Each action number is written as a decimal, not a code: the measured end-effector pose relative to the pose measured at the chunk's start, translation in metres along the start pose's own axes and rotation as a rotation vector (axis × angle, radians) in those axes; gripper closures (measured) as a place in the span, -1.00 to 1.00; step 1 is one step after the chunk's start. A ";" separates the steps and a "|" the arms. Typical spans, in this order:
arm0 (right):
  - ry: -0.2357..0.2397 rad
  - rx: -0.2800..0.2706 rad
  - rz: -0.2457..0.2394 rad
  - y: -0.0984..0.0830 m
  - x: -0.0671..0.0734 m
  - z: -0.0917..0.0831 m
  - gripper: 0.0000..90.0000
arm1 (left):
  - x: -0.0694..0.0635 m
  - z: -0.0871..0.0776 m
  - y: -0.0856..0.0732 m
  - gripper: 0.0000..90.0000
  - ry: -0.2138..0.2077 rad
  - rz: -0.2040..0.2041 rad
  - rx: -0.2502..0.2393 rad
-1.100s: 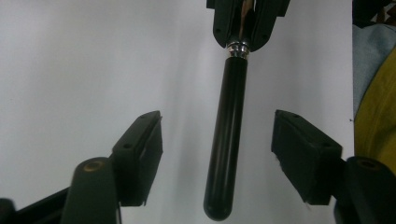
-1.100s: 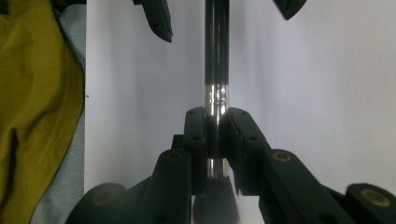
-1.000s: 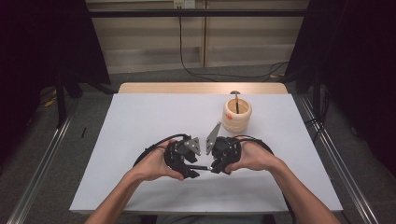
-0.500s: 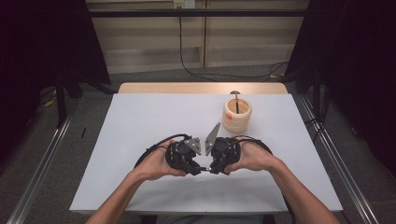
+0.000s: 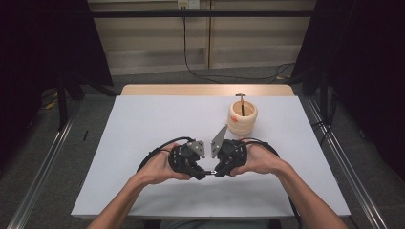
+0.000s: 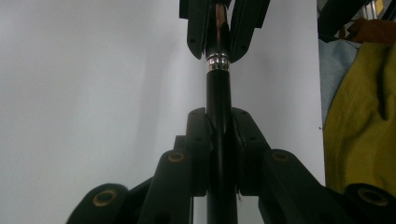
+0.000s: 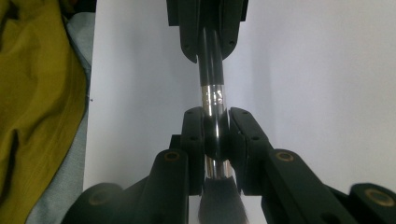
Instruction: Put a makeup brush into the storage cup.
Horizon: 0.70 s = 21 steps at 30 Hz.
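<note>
A black-handled brush (image 6: 218, 88) with a silver collar (image 7: 212, 95) and dark bristles (image 7: 219, 200) spans level between my two grippers, just above the white table near its front middle. My left gripper (image 6: 219, 126) has just been closing; its pads now press the black handle. My right gripper (image 7: 215, 126) is shut on the silver collar, close to the bristles. From above, the left gripper (image 5: 203, 172) and the right gripper (image 5: 216, 172) point tip to tip, with the brush (image 5: 209, 172) as a short dark bar between them.
A pale wooden cup (image 5: 241, 117) stands on the white table (image 5: 143, 124) behind the right hand, with a thin tool (image 5: 241, 98) upright in it. Yellow cloth (image 6: 355, 116) lies past the table's near edge. Cables loop from each gripper over the table.
The left gripper's jaws have drawn in onto the brush's handle. Both hands have stayed where they were, and the right gripper's hold looks the same.
</note>
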State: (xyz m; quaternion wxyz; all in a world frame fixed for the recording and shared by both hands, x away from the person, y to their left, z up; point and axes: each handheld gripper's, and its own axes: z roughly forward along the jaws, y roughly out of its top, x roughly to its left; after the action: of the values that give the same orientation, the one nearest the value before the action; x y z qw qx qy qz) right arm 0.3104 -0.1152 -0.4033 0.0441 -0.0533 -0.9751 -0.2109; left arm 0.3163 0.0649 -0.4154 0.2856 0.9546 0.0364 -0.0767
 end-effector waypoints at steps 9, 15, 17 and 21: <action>0.004 -0.049 0.023 -0.003 -0.004 -0.002 0.56 | 0.001 0.001 -0.002 0.76 0.005 -0.009 0.000; -0.002 -0.077 0.035 -0.004 -0.004 -0.004 0.43 | 0.003 -0.002 -0.003 0.76 -0.013 -0.014 -0.011; -0.003 -0.086 0.039 -0.005 -0.005 -0.005 0.38 | 0.002 -0.002 -0.004 0.76 -0.010 -0.015 -0.014; 0.009 -0.104 0.049 -0.005 -0.005 -0.006 0.22 | 0.001 -0.003 -0.004 0.76 -0.003 -0.015 -0.029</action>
State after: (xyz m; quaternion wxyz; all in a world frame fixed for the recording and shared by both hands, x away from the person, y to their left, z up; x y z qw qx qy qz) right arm 0.3153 -0.1230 -0.4008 0.0511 -0.0786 -0.9610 -0.2601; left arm 0.3171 0.0703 -0.4154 0.2990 0.9499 0.0444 -0.0800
